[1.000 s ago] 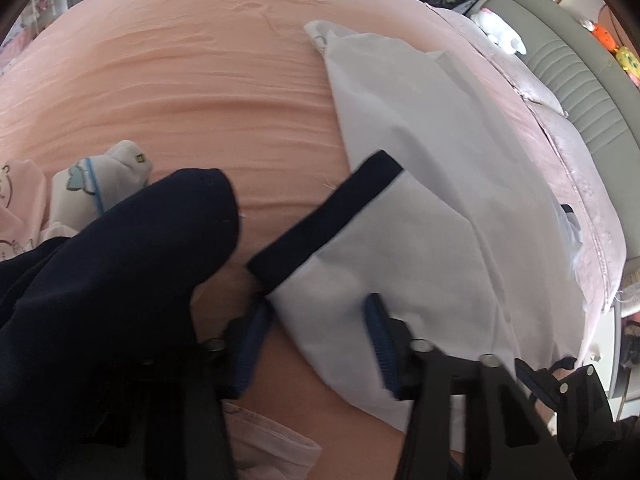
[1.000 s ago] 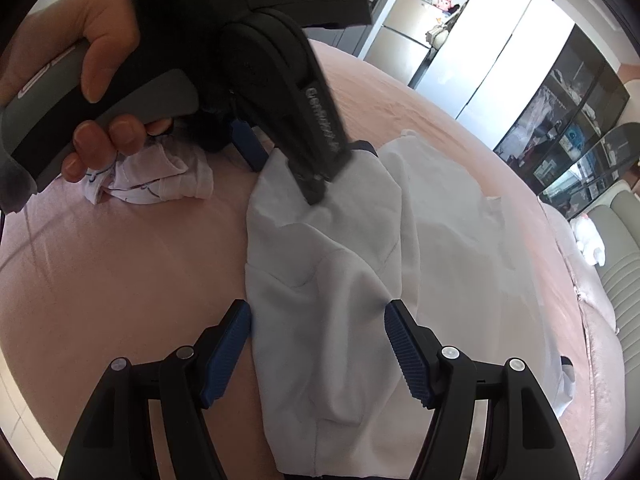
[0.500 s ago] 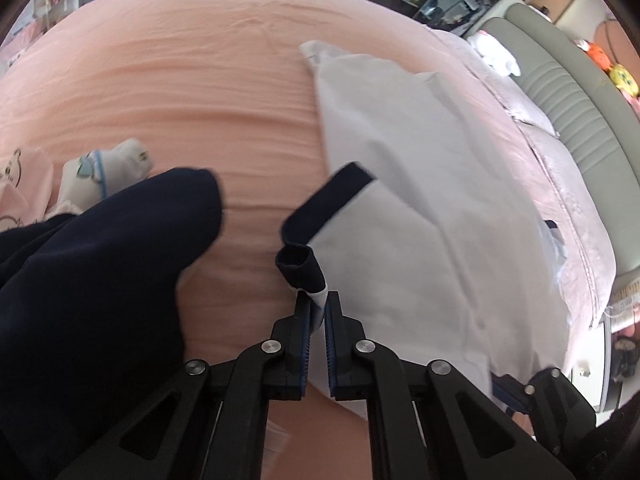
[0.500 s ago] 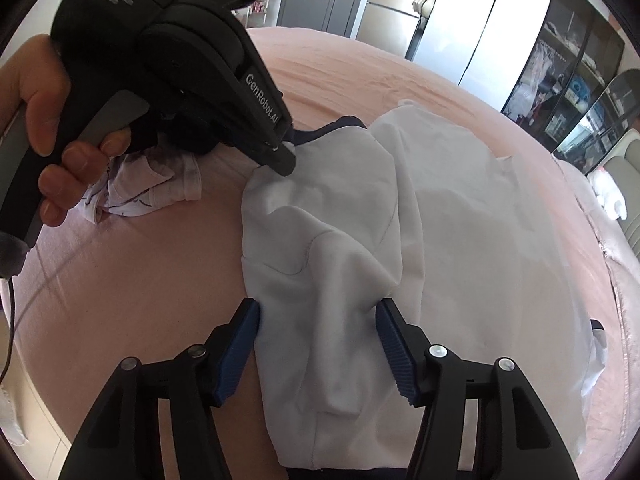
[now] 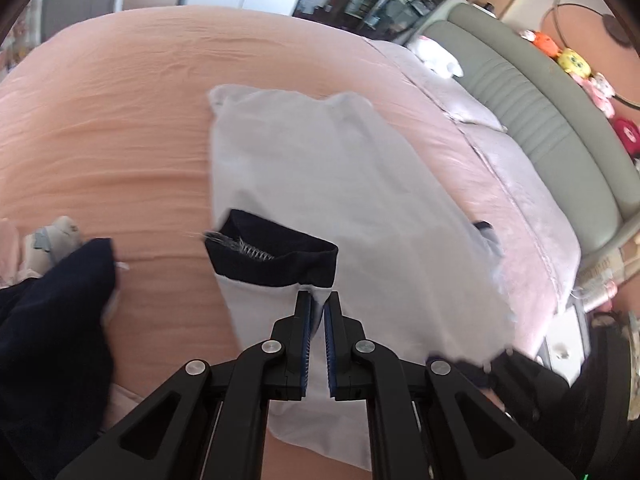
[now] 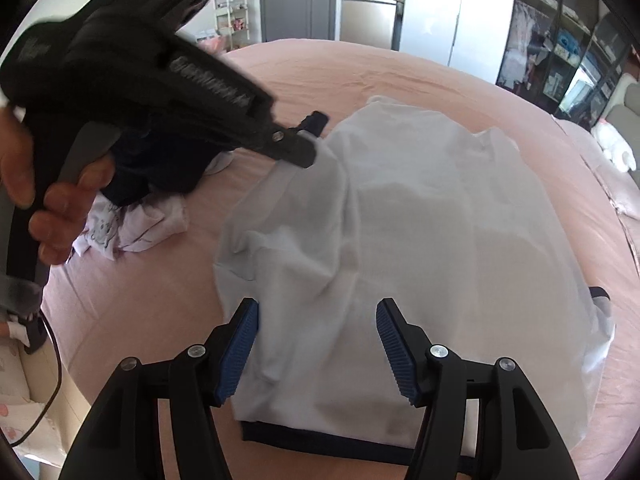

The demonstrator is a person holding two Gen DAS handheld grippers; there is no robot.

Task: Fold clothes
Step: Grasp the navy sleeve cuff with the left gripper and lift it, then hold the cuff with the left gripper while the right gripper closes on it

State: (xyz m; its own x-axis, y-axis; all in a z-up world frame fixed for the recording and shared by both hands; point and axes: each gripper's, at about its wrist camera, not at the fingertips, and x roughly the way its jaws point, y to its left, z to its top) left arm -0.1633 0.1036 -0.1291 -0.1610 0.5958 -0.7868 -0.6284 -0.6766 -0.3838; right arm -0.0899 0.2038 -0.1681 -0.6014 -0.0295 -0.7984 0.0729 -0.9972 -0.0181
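The white T-shirt (image 6: 420, 248) lies spread on the pink bed (image 5: 120, 128), and the left gripper (image 5: 317, 304) has its jaws pressed together on the cloth of one sleeve, just below the navy cuff (image 5: 276, 258), which stands lifted off the bed. The right gripper (image 6: 316, 344) hangs spread over the near part of the shirt, its blue pads on either side of the cloth with nothing between them pressed. To fold this sleeve well, the left gripper should probably carry it in across the body of the shirt in a low arc, keeping the cloth taut enough that the cuff does not curl under, while the right gripper could pin the shoulder area so the body does not drag (the fabric looks light and slides easily on the sheet). A dark navy garment (image 5: 48, 340) lies close on the left and is best kept clear of the fold. Compared with a second ago, the left jaws, then spread around the flat sleeve, have closed on it and raised it, so the cuff now gapes open.
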